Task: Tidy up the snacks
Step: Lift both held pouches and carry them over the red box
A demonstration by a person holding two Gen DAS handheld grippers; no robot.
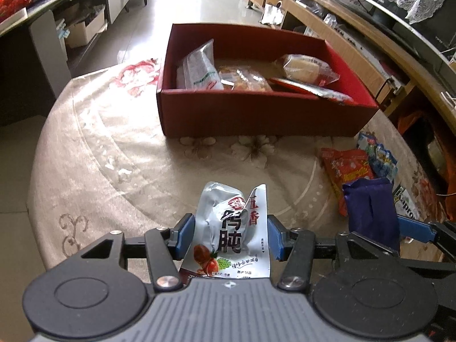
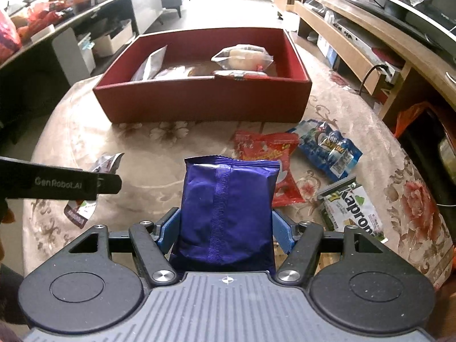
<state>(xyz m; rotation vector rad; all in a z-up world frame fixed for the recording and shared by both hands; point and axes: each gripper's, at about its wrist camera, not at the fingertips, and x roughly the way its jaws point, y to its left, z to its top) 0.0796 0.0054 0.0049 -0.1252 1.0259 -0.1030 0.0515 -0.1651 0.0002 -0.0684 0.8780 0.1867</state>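
Observation:
My left gripper [image 1: 230,235] is shut on a silver snack pouch [image 1: 232,228] with red and black print, held above the table. The right gripper [image 2: 226,228] is shut on a purple snack packet [image 2: 228,213], which stands upright between its blue pads. That purple packet [image 1: 370,213] also shows at the right of the left wrist view. The red box [image 1: 256,114] stands on the far side of the table with several wrapped snacks inside. In the right wrist view the red box [image 2: 199,99] sits ahead, and the left gripper's black finger [image 2: 71,183] crosses in from the left over the silver pouch [image 2: 107,162].
On the floral tablecloth [image 2: 171,171] to the right lie a red packet [image 2: 265,154], a blue packet [image 2: 327,148] and a green-and-white packet [image 2: 353,208]. A wooden TV bench [image 2: 356,42] runs along the right. A dark counter with shelves [image 2: 71,28] is on the left.

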